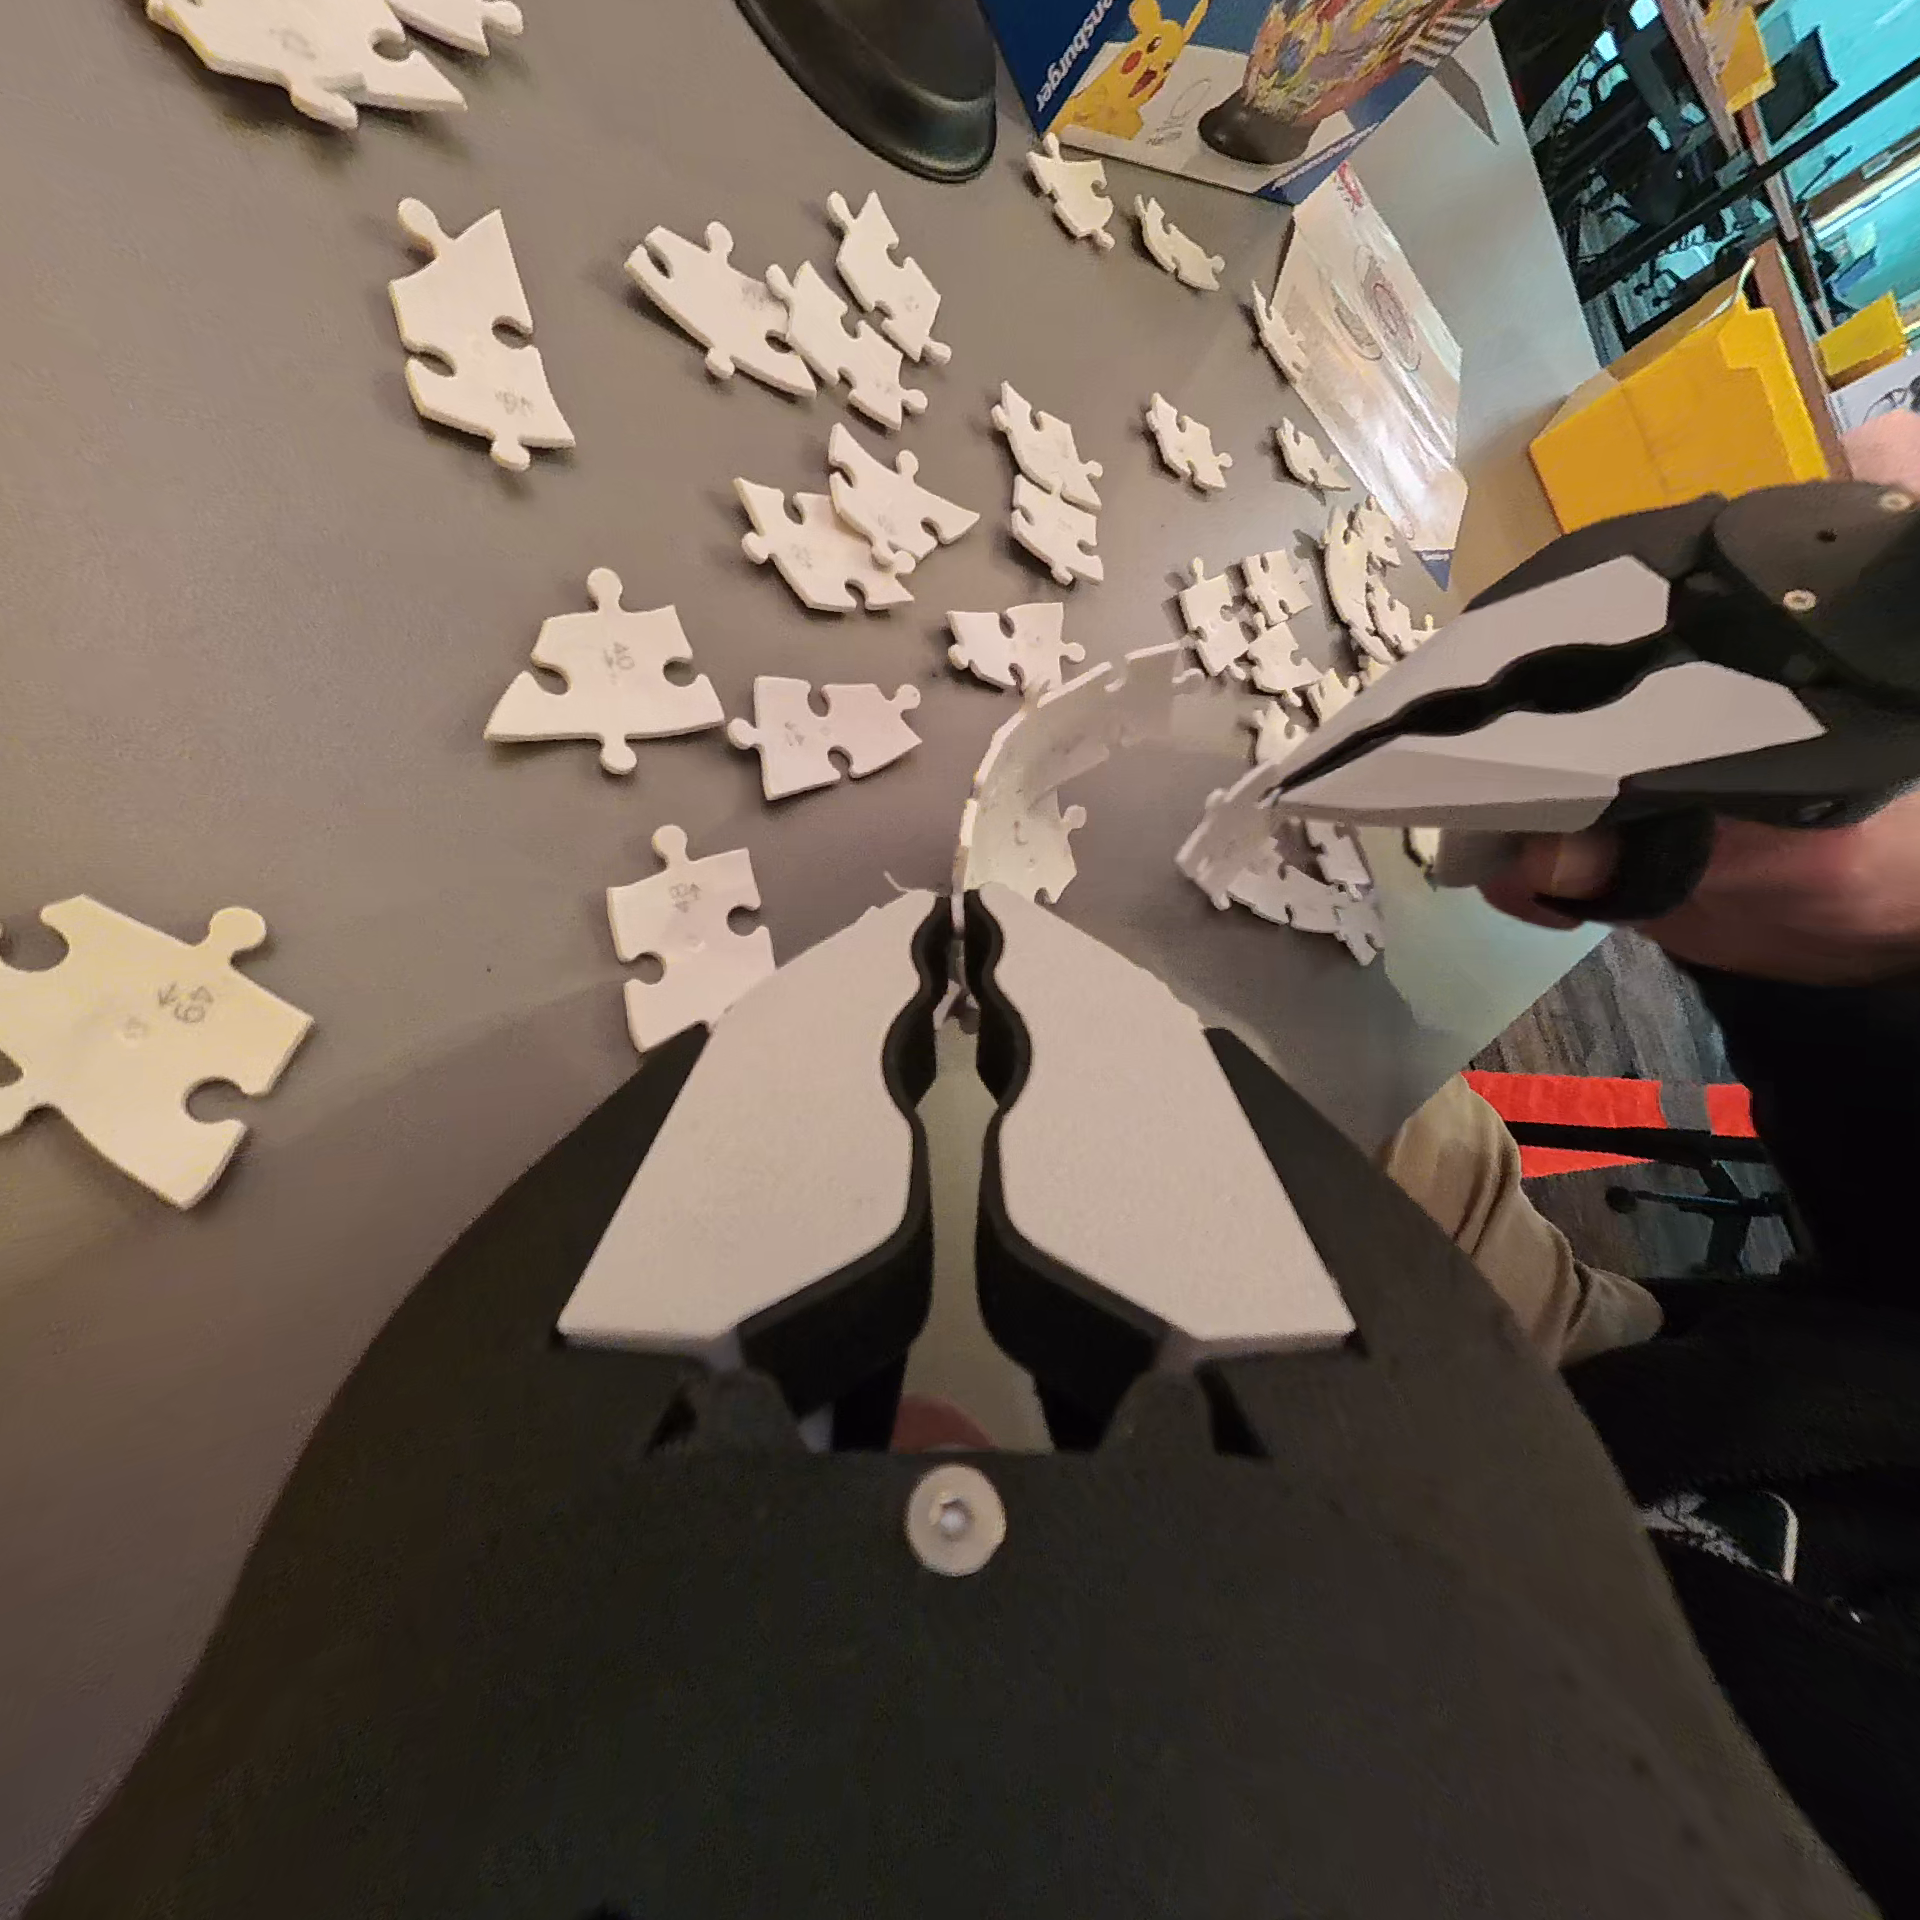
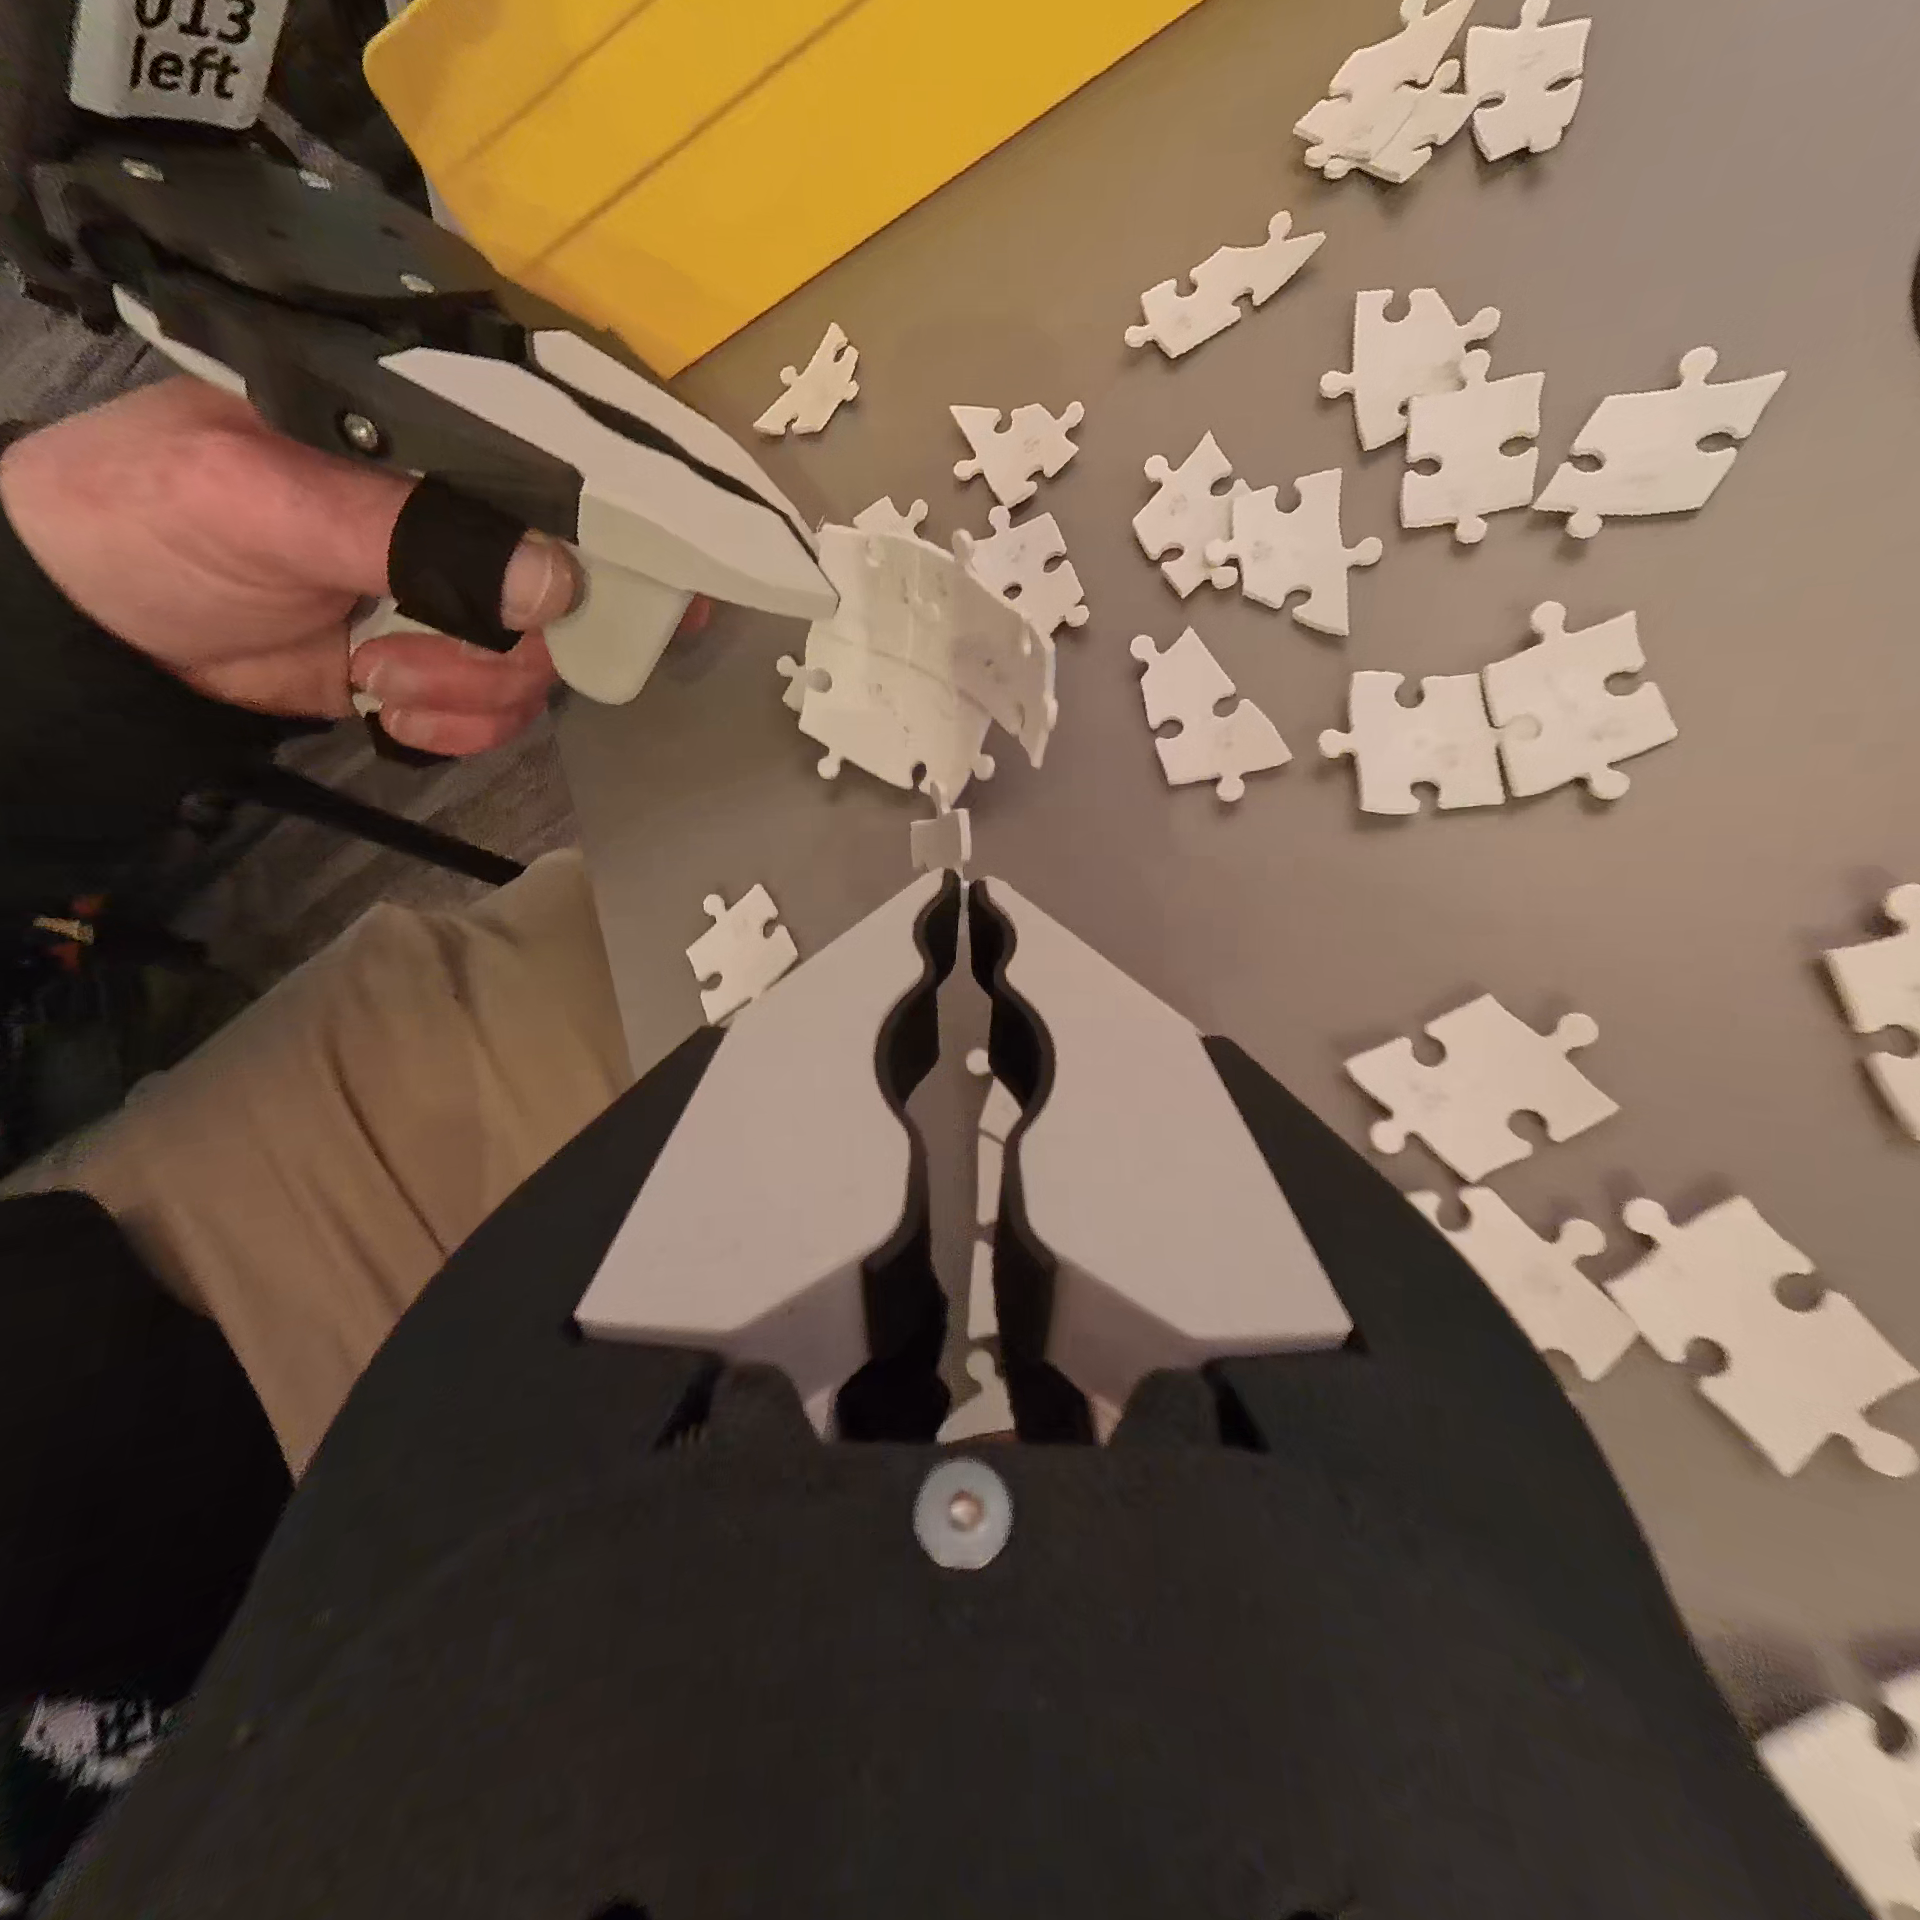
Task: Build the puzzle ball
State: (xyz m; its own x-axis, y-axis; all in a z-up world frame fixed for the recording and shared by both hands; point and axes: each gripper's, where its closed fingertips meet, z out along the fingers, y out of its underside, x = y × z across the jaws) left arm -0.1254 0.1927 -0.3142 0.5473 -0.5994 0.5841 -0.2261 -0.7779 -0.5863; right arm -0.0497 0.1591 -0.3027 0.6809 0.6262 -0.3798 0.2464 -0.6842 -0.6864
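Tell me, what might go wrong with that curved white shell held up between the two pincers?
The left gripper pinches only the edge of the curved assembly, so it could twist loose. The right gripper holds a single piece edge-on; a push might buckle the joined pieces. A drop would land among the loose pieces.

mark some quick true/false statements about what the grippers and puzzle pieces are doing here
1. The left gripper is shut on a curved section of joined pieces. True.
2. The right gripper is open and empty. False: it is shut on a single piece, seen edge-on.
3. The loose pieces on the table lie with a colourful side up. False: they show plain white faces.
4. A yellow container is in view beyond the pieces. True.
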